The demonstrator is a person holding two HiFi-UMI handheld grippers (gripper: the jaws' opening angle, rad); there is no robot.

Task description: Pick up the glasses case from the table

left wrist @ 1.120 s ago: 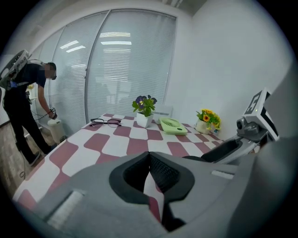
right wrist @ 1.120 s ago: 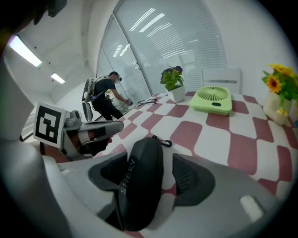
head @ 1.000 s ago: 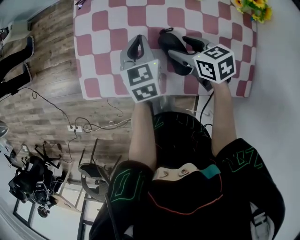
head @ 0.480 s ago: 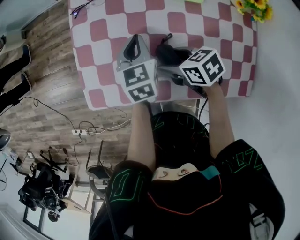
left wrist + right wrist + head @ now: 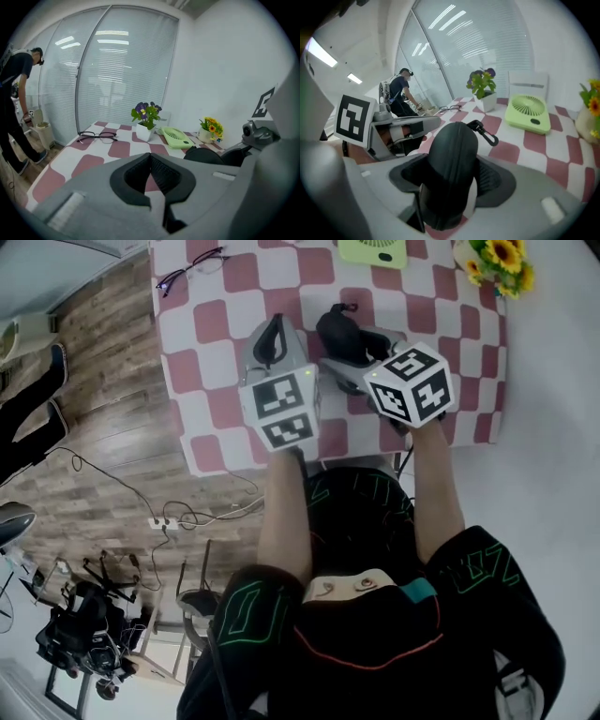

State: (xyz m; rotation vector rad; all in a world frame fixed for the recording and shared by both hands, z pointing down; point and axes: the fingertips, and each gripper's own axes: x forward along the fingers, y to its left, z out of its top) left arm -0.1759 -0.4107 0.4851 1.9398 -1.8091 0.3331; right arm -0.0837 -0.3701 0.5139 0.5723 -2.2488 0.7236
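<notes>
The black glasses case [image 5: 338, 330] [image 5: 454, 161], with a clip on its far end, stands on edge between the jaws of my right gripper [image 5: 354, 351] [image 5: 457, 168]. Those jaws are closing, and their pads lie against the case's two sides. The case is over the red-and-white checkered tablecloth [image 5: 216, 362], near the front edge. My left gripper [image 5: 274, 332] [image 5: 150, 159] hovers just left of the case with its pads together and nothing between them. In the left gripper view the case [image 5: 206, 154] shows as a dark hump at the right.
A pair of glasses [image 5: 192, 268] [image 5: 97, 136] lies at the table's far left. A green fan [image 5: 371, 249] [image 5: 529, 115], a pot of purple flowers [image 5: 146, 119] and yellow flowers [image 5: 492, 263] stand along the back. A person [image 5: 14, 93] stands beyond the table's left side.
Both grippers have moved a little farther in over the table, the case staying between the right jaws. The glasses and the green fan have come into the head view.
</notes>
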